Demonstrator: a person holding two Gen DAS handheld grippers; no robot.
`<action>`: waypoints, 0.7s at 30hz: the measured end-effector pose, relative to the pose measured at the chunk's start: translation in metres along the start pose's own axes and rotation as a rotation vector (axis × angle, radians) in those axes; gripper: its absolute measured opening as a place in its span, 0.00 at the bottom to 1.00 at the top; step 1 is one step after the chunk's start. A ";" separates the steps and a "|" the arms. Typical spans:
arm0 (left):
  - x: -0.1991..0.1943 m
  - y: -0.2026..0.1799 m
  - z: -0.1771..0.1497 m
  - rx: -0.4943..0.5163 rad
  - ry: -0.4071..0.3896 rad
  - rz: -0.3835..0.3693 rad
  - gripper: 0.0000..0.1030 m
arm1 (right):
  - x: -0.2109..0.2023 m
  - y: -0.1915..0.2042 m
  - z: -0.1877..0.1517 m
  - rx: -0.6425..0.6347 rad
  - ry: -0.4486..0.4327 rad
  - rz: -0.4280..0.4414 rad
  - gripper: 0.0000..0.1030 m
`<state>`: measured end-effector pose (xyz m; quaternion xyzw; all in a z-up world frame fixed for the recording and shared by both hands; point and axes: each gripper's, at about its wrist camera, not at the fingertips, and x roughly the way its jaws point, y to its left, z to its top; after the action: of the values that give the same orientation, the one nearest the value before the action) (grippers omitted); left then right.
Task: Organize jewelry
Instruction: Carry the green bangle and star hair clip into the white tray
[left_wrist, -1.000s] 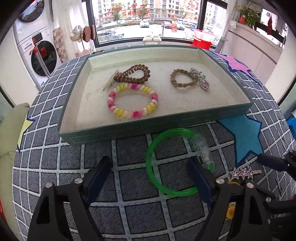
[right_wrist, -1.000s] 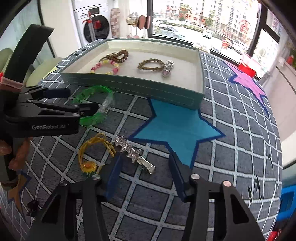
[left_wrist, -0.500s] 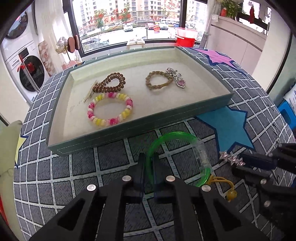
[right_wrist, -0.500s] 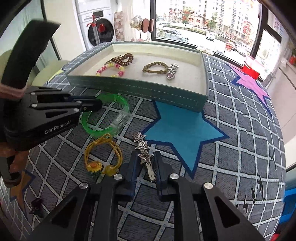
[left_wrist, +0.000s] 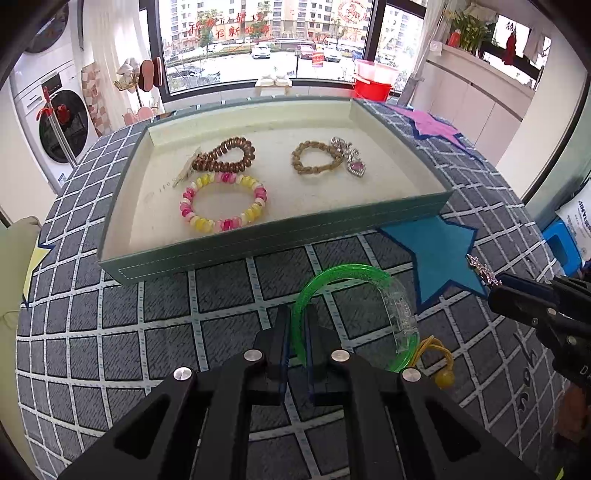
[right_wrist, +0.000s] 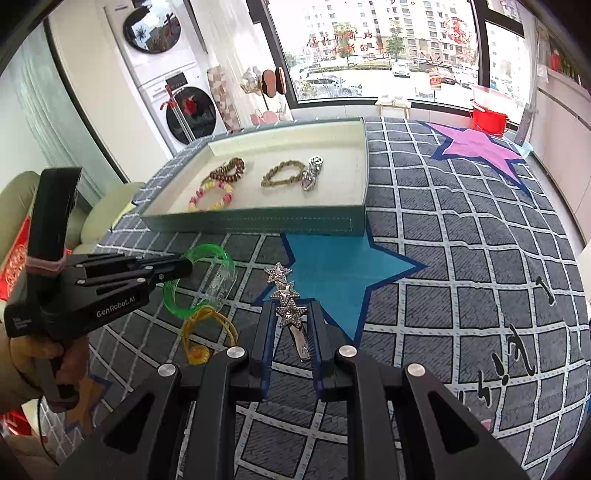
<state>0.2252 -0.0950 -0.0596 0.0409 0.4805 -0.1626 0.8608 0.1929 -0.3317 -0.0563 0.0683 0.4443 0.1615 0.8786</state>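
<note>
My left gripper (left_wrist: 298, 317) is shut on the near rim of a green translucent bangle (left_wrist: 343, 271), which tilts up off the cloth. In the right wrist view the same left gripper (right_wrist: 184, 267) pinches the bangle (right_wrist: 216, 254). My right gripper (right_wrist: 291, 314) is shut on a silver hair clip (right_wrist: 284, 291) with three stars, held above the cloth. The left wrist view shows that right gripper (left_wrist: 506, 284) at the right edge, with the clip (left_wrist: 482, 271) sticking out of it. The teal tray (left_wrist: 280, 245) holds a pink-and-yellow bead bracelet (left_wrist: 258, 192), a brown coil tie (left_wrist: 212, 158) and a gold chain bracelet (left_wrist: 299, 162).
A yellow cord hair tie (right_wrist: 192, 325) lies on the grey grid tablecloth between the two grippers. A blue star patch (right_wrist: 332, 266) lies in front of the tray (right_wrist: 258, 223). A person's hand (right_wrist: 37, 362) grips the left tool. A washing machine and a window stand behind the table.
Both grippers went from open to shut, the left on the green bangle, the right on the star clip. The right gripper has since lifted and turned with the clip.
</note>
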 end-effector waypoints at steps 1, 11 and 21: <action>-0.003 0.000 0.000 -0.003 -0.006 -0.006 0.20 | -0.002 -0.001 0.001 0.003 -0.003 0.003 0.18; -0.026 0.004 0.008 -0.014 -0.055 -0.040 0.20 | -0.014 -0.008 0.010 0.046 -0.034 0.022 0.18; -0.043 0.015 0.021 -0.028 -0.110 -0.067 0.20 | -0.023 -0.008 0.030 0.078 -0.057 0.009 0.18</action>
<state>0.2263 -0.0751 -0.0137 0.0037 0.4358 -0.1867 0.8805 0.2060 -0.3469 -0.0230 0.1088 0.4248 0.1460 0.8868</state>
